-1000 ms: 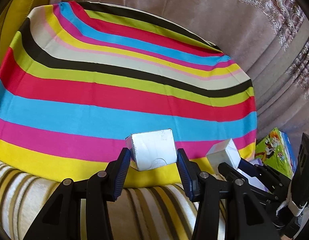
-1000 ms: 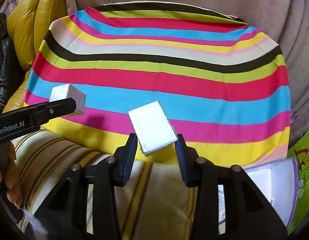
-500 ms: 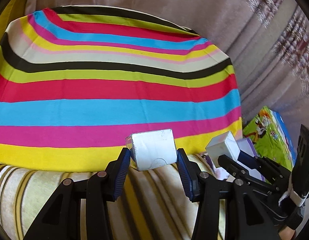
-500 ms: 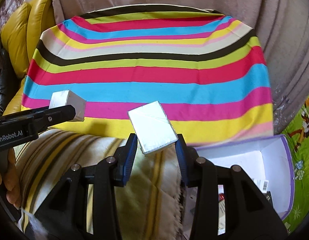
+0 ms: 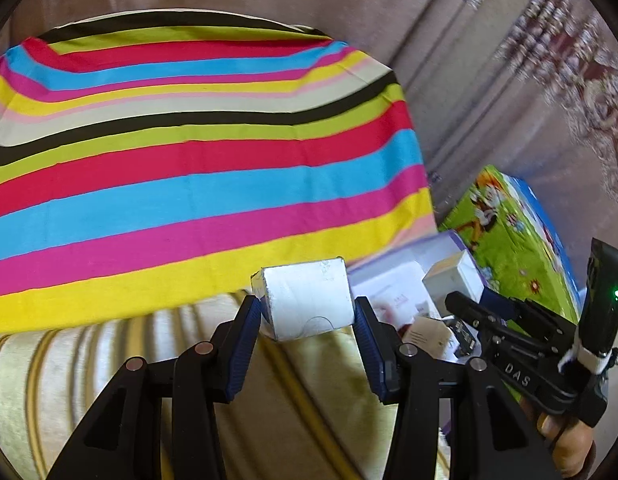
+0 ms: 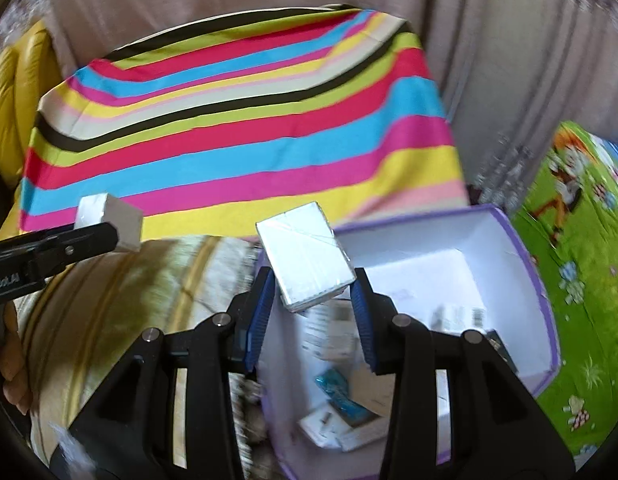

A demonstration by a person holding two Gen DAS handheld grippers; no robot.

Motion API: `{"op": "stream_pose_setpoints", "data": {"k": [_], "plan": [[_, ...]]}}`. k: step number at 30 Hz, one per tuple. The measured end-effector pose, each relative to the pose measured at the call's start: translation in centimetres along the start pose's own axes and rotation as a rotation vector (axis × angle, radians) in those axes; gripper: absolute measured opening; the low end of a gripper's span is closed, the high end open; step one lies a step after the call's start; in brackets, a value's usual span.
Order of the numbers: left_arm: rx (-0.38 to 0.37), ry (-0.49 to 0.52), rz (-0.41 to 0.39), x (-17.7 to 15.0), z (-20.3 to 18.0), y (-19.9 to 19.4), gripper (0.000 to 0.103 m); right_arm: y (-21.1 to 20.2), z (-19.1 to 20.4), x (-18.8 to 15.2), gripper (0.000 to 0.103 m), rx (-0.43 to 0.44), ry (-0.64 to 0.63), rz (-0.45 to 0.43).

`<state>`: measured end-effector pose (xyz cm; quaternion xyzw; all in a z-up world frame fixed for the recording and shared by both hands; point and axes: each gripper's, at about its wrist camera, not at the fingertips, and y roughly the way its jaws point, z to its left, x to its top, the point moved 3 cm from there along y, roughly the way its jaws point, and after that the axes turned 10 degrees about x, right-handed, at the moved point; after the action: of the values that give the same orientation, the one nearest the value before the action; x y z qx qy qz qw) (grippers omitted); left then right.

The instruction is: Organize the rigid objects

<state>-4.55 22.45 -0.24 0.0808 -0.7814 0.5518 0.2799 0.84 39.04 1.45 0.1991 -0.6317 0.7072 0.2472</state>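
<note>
Right gripper [image 6: 312, 300] grasps a white box [image 6: 305, 258] directly above the open purple-rimmed bin [image 6: 525, 248]; left gripper [image 5: 308, 316], clamping another white box [image 5: 309, 300], sits farther left of it.

Striped cloth [image 6: 237, 136]: broad, bare, free to cross.
Purple-rimmed box [image 6: 521, 248]: open-topped at near right, reachable from above; walls fence its sides.
Box floor: small packages [image 6: 341, 412] crowd the near part.
</note>
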Motion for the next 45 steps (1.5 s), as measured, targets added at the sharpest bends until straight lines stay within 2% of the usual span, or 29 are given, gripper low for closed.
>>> {"op": "stream_pose_setpoints", "data": {"k": [17, 28, 31, 33, 34, 36, 37, 39, 41, 45], "plan": [[-0.084, 0.123, 0.093, -1.6, -7.5, 2.3, 0.048, -3.4, -5.6, -2.7, 0.043, -0.171, 0.089, -0.024], [-0.112, 0.138, 0.153, -2.0, -9.7, 4.1, 0.048, -4.1, -8.0, -3.3, 0.043, -0.239, 0.136, -0.036], [-0.148, 0.143, 0.162, -1.9, -10.5, 4.4, 0.049, -4.2, -8.6, -3.4, 0.043, -0.253, 0.154, -0.037], [-0.171, 0.142, 0.178, -2.0, -10.9, 4.6, 0.052, -4.4, -8.8, -3.4, 0.043, -0.260, 0.161, -0.042], [-0.172, 0.136, 0.187, -2.0, -10.9, 4.8, 0.060, -4.4, -8.8, -3.4, 0.044, -0.261, 0.163, -0.042], [-0.168, 0.112, 0.201, -2.1, -10.5, 4.9, 0.073, -4.5, -8.7, -3.5, 0.047, -0.264, 0.167, -0.043], [-0.170, 0.094, 0.212, -2.1, -10.2, 5.0, 0.075, -4.5, -8.7, -3.5, 0.050, -0.269, 0.169, -0.042], [-0.184, 0.059, 0.240, -2.2, -9.5, 5.0, 0.075, -4.5, -8.7, -3.6, 0.060, -0.270, 0.171, -0.042], [-0.194, 0.043, 0.257, -2.7, -9.1, 4.7, 0.075, -4.6, -8.7, -3.6, 0.064, -0.274, 0.177, -0.042], [-0.202, 0.037, 0.233, -3.6, -8.6, 2.8, 0.077, -4.9, -8.2, -3.9, 0.071, -0.275, 0.179, -0.026]]}}
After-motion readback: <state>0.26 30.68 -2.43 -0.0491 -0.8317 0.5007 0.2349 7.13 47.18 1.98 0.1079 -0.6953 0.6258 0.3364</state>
